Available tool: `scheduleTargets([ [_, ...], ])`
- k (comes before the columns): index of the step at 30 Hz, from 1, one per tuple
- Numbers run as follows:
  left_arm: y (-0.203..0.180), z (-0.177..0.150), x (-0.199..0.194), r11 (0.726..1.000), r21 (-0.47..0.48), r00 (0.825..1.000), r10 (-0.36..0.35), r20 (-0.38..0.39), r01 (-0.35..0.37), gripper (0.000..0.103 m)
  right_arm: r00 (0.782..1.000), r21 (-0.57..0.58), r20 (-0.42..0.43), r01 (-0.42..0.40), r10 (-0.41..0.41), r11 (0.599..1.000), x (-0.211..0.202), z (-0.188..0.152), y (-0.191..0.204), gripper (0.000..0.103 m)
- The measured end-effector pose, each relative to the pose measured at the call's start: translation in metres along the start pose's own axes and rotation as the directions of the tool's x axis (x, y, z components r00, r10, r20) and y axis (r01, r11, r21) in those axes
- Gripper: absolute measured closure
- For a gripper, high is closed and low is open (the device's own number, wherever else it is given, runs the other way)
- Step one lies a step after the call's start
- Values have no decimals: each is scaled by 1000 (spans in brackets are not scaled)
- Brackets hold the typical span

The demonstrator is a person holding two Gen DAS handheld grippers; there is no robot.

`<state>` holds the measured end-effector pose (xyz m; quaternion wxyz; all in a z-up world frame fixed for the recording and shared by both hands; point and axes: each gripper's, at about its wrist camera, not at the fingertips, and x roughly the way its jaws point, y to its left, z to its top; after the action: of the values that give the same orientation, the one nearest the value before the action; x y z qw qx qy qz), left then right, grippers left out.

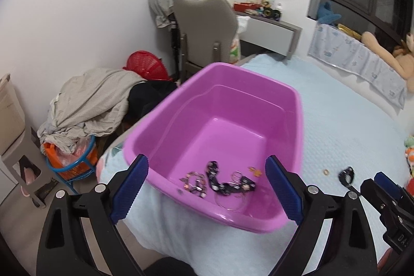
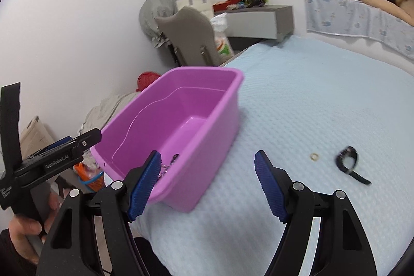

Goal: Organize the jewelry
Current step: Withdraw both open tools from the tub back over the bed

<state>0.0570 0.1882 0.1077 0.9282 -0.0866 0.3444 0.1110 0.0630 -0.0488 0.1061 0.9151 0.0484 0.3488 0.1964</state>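
my left gripper (image 1: pixel 207 188) and right gripper (image 2: pixel 208 188) both gape wide, holding nothing. the tub (image 2: pixel 220 105) at the bed's (image 2: pixel 323 95) near edge holds most jewelry (image 1: pixel 220 183); a ring (image 2: pixel 314 156) and watch (image 2: pixel 349 162) lie right of it. i'd pinch the ring flat into the quilt. chair (image 1: pixel 204 25) and laundry (image 1: pixel 88 105) beyond.
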Motion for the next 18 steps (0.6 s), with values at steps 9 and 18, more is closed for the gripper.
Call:
scheduleTargets([
  [9, -63, -30, -21, 990, 104, 996, -93, 0, 92, 12, 993, 42, 83, 84, -88, 996, -67, -41, -41, 30],
  [18, -121, -74, -27, 968, 177, 984, -177, -15, 176, 10, 976, 128, 82, 191, -202, 973, -115, -109, -97, 29],
])
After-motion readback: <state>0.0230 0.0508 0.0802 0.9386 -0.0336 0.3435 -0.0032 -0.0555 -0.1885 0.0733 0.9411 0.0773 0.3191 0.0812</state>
